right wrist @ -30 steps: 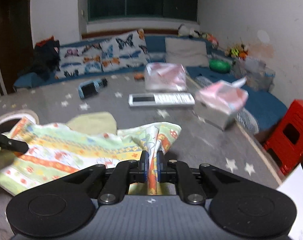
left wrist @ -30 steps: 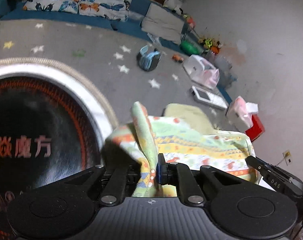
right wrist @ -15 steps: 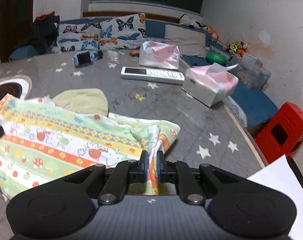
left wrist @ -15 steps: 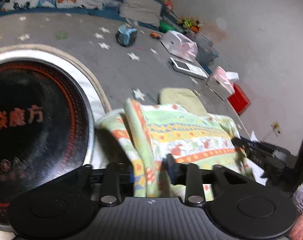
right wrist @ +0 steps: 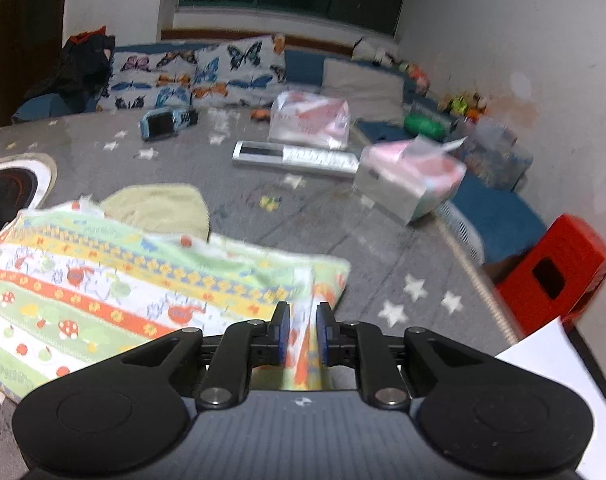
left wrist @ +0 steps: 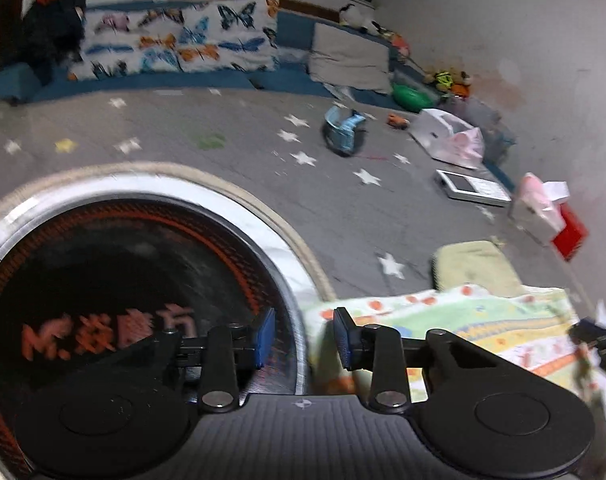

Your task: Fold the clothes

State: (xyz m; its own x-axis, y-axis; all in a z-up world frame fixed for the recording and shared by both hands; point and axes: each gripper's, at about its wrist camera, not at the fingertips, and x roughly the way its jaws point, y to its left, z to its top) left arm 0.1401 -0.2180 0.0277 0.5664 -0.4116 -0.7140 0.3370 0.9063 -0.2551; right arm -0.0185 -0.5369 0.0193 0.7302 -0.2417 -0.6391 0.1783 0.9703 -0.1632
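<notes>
A colourful striped cloth (right wrist: 115,280) with mushrooms and flowers lies flat on the grey star-patterned table; it also shows in the left wrist view (left wrist: 463,324). My left gripper (left wrist: 303,338) is open and empty, its blue pads apart just left of the cloth's near corner. My right gripper (right wrist: 303,330) has its jaws slightly apart, with the cloth's right corner fold lying loose between them. A pale yellow-green cloth (right wrist: 159,210) lies behind the striped one, partly under it.
A round black induction plate (left wrist: 115,304) with a white rim is set in the table at left. A remote (right wrist: 295,156), tissue box (right wrist: 411,184), pink bag (right wrist: 309,120) and blue phone case (right wrist: 165,122) lie further back. A red stool (right wrist: 555,276) stands beyond the table edge.
Both grippers have opened and let go of the striped cloth, which now lies flat. The left gripper has pulled left, off the cloth's corner.
</notes>
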